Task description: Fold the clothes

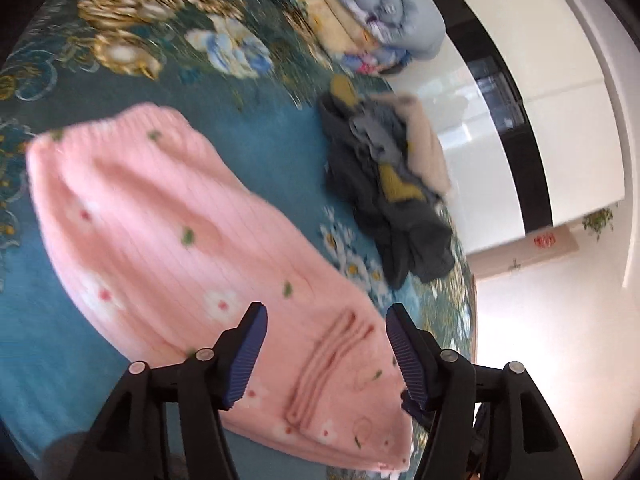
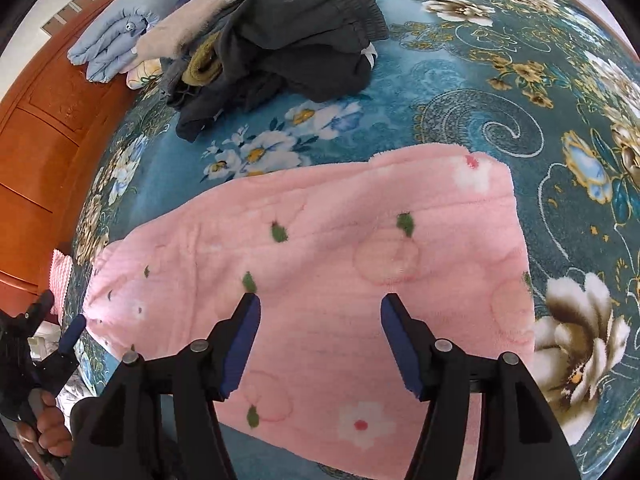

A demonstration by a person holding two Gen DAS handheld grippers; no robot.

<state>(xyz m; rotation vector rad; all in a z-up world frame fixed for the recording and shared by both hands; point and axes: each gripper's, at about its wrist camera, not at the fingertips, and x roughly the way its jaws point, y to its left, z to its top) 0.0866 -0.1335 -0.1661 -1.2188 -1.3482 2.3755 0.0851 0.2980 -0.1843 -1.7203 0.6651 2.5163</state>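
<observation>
A pink fleece garment with small flowers lies flat and folded on the teal floral bedspread. It also shows in the right wrist view. My left gripper is open and empty, just above the garment's near end. My right gripper is open and empty above the garment's middle. The left gripper also shows at the left edge of the right wrist view, by the garment's left end.
A heap of unfolded dark grey, beige and mustard clothes lies beyond the pink garment, also in the right wrist view. Folded light blue and yellow quilts sit by the wooden headboard. The bed's edge is near.
</observation>
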